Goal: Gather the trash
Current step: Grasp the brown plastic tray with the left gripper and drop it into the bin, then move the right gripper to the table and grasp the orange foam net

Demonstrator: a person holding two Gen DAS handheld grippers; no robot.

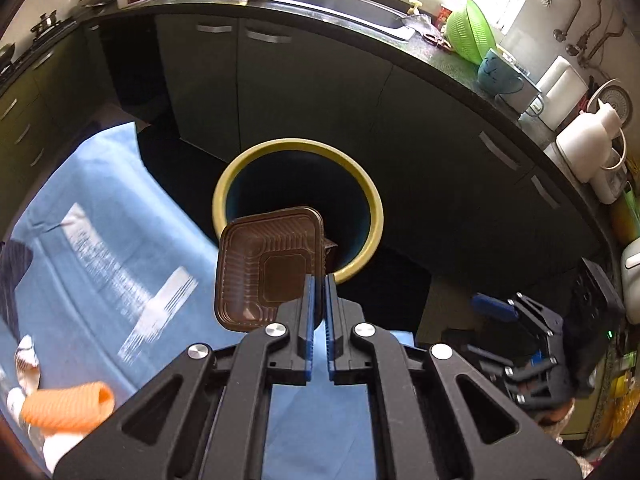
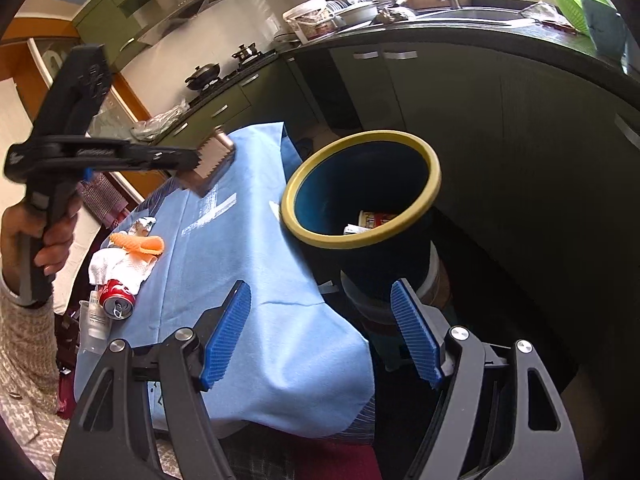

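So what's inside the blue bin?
In the bin, the right wrist view shows a red and white carton and a white packet at the bottom. The near rim hides the rest of the bottom.

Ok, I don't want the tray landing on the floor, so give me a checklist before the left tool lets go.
1. Left tool shut on brown tray: ok.
2. Tray over bin mouth: not ok, in the right view the tray hangs over the blue cloth.
3. Bin has room: ok, only a few items at the bottom.
4. Right tool clear of the bin: ok, open and empty.
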